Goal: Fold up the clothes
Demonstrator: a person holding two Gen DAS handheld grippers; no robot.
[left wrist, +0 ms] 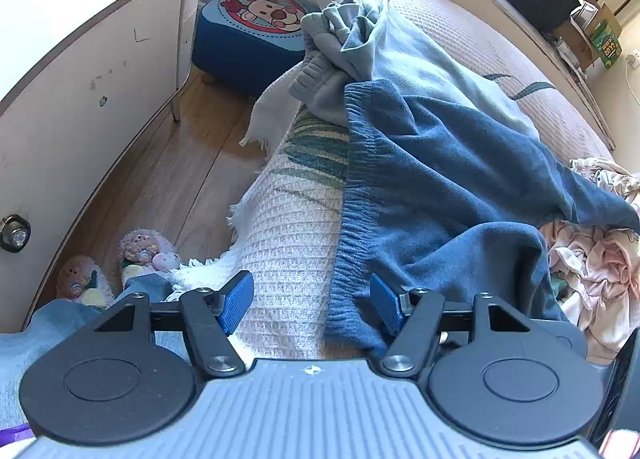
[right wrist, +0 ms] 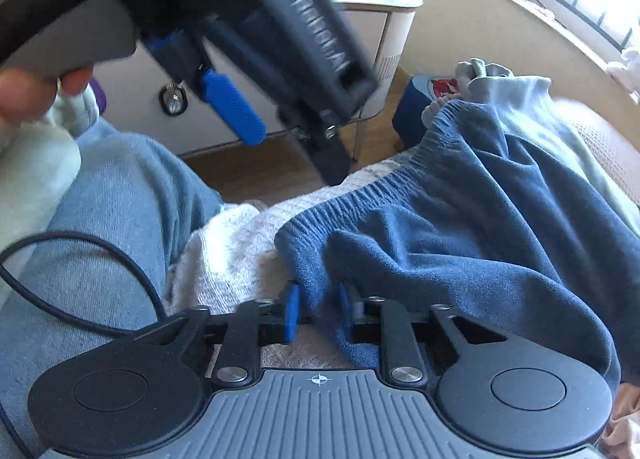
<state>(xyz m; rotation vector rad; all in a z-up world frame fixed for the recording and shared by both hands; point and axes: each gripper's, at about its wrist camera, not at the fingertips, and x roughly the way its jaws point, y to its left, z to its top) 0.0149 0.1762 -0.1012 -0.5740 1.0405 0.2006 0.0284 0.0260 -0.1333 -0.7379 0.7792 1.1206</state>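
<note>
Dark blue trousers (left wrist: 440,187) with an elastic waistband lie crumpled on a white waffle bed cover (left wrist: 288,243). My left gripper (left wrist: 312,305) is open just above the near end of the waistband; its right pad (left wrist: 386,307) is over the blue cloth and its left pad is over the cover. In the right wrist view, my right gripper (right wrist: 318,313) is shut on the near corner of the dark blue trousers (right wrist: 460,227), with cloth filling the gap between the pads. The left gripper's blue pad (right wrist: 232,109) hangs blurred at the top of that view.
A light grey-blue garment (left wrist: 400,59) lies bunched beyond the trousers. A pile of pink clothes (left wrist: 592,267) is at the right. A blue cartoon stool (left wrist: 256,27), a white cabinet (left wrist: 80,99) and plush slippers (left wrist: 140,255) are on the wood floor at the left. A person's leg (right wrist: 120,199) and a cable (right wrist: 80,243) are nearby.
</note>
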